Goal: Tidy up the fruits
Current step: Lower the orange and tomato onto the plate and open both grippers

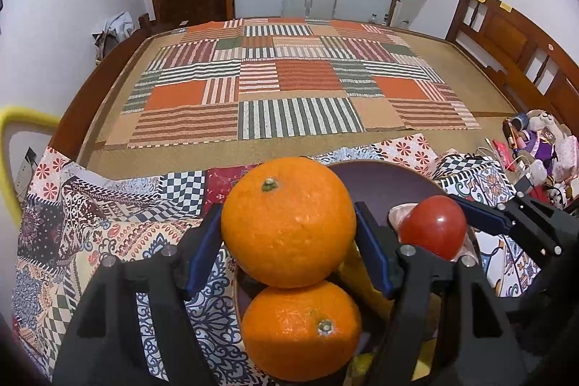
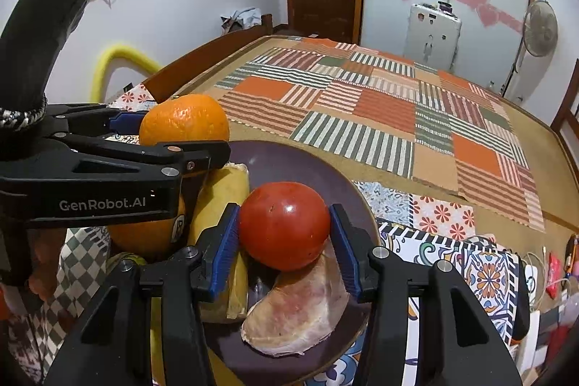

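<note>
My left gripper point(image 1: 287, 234) is shut on an orange point(image 1: 288, 222) and holds it over the left side of a dark purple plate point(image 1: 383, 181). A second orange point(image 1: 302, 328) lies on the plate just under it. My right gripper point(image 2: 284, 232) is shut on a red tomato point(image 2: 284, 225) above the same plate point(image 2: 289, 165). The tomato also shows in the left wrist view point(image 1: 432, 227). A yellow block point(image 2: 226, 205) and a pale pink slab point(image 2: 296, 310) lie on the plate. The left gripper with its orange point(image 2: 184, 123) shows at the left of the right wrist view.
The plate sits on a patterned patchwork cloth point(image 1: 108, 223) at the near edge of a bed with a striped patchwork blanket point(image 1: 296, 85). A clutter of toys and cables point(image 1: 535, 151) lies at the right. A wooden headboard point(image 1: 514, 42) stands beyond.
</note>
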Available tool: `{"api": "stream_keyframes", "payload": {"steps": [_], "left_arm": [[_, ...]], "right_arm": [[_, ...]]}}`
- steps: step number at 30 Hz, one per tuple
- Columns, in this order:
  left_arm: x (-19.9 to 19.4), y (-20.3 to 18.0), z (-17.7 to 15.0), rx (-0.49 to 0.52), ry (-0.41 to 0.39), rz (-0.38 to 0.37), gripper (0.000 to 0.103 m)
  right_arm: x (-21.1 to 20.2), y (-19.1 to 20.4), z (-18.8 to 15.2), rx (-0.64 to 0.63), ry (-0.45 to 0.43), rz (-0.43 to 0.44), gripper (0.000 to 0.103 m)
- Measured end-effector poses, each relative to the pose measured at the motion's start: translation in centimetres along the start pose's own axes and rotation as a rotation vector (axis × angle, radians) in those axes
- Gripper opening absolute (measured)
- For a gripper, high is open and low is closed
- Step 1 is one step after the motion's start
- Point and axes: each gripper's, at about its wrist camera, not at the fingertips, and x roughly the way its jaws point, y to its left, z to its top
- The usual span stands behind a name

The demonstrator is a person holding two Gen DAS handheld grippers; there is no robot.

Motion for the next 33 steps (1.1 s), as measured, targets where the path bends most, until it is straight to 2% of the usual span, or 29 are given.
{"api": "stream_keyframes", "payload": {"steps": [4,8,14,19,24,29,33], "left_arm": [[0.0,0.6,0.0,-0.022,0.006,-0.015,0.069],[-0.5,0.5,0.1,-0.011,-0.016,-0.012,0.069],[-2.1,-0.8,0.0,0.060,-0.064,0.028,0.070],[-5.7,-1.7,-1.2,0.106,-0.146,0.066,0.070],[-10.2,-1.9,-3.3,0.120,-0.222,0.084,0.071],[-13.8,-1.8,-5.9,0.124,-0.258,0.090,0.073],[-15.7,-1.7,-8.3,0.126,-0.262,0.085,0.081]], "right_arm": [[-0.4,0.0,0.0,0.000,-0.013,0.000,0.059],[-0.9,0.1,-0.3,-0.008,-0.023,-0.003,0.059],[-1.5,-0.2,-0.6,0.000,-0.033,-0.008,0.059],[-3.2,-0.4,-0.8,0.014,-0.065,-0.025,0.059],[-6.6,0.1,-1.3,0.013,-0.128,-0.039,0.059],[-9.8,1.2,-2.5,-0.004,-0.186,-0.041,0.060],[-11.6,2.5,-4.5,-0.011,-0.219,-0.053,0.068]]}}
